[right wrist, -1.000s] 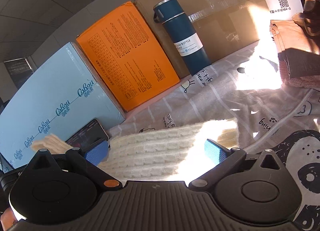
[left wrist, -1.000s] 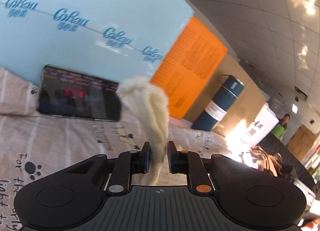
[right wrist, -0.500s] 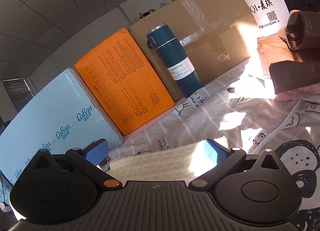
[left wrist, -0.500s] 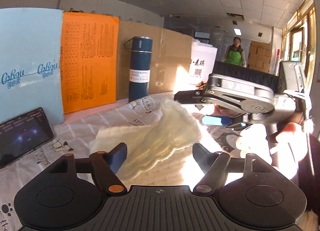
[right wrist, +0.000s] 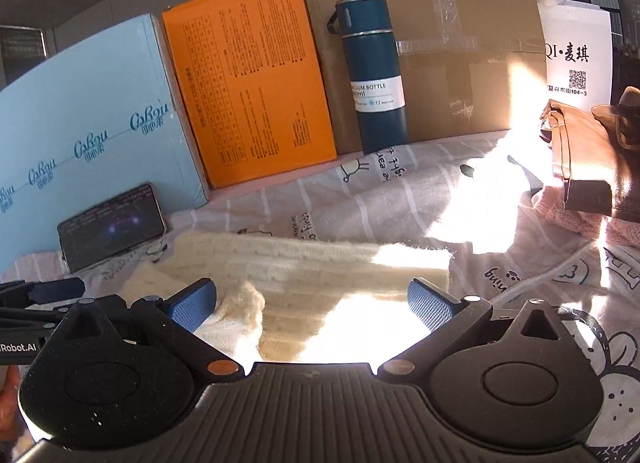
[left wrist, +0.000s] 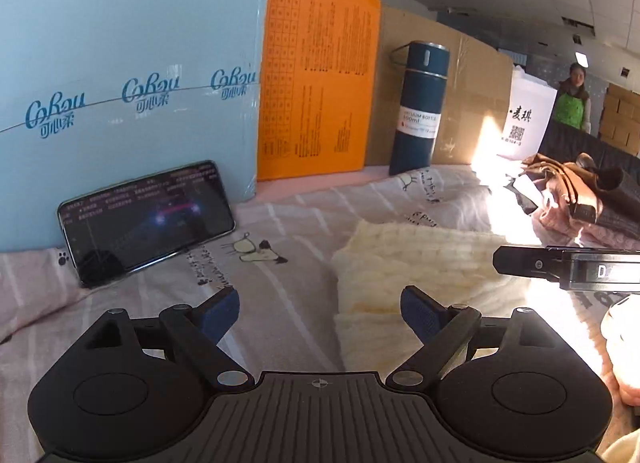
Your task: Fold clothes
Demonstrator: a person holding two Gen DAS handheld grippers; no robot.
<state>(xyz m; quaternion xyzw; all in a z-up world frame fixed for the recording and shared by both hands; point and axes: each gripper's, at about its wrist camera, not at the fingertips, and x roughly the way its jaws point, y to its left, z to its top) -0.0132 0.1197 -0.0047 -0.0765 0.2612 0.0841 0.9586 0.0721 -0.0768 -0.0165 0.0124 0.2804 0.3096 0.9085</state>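
Cream knit sweater (left wrist: 404, 263) lies folded flat on a grey-pink printed bedsheet (left wrist: 280, 263), right of centre in the left wrist view. The left gripper (left wrist: 320, 309) hangs over the sheet with its jaws spread wide and nothing between them; its right finger sits over the sweater's near left edge. Along the far edge stand a pale blue box (left wrist: 128, 75), an orange box (left wrist: 316, 79), a brown cardboard box (left wrist: 472, 103) and a white bag (left wrist: 528, 119), with a dark blue vacuum bottle (left wrist: 418, 111) upright before the cardboard. A phone (left wrist: 146, 219) leans against the blue box. At far right lies a heap of brown and pink clothes (left wrist: 576, 195); behind it stands a person in a green vest (left wrist: 572, 103).

In the right wrist view the sweater (right wrist: 312, 263) stretches across the near middle, sunlit on its right part. The right gripper (right wrist: 312, 305) is likewise wide, empty, both fingers over the knit. A loose fuzzy cuff (right wrist: 244, 299) lies just beside its left finger. The bottle (right wrist: 372, 79) and phone (right wrist: 112, 227) stand farther back, well apart from it.
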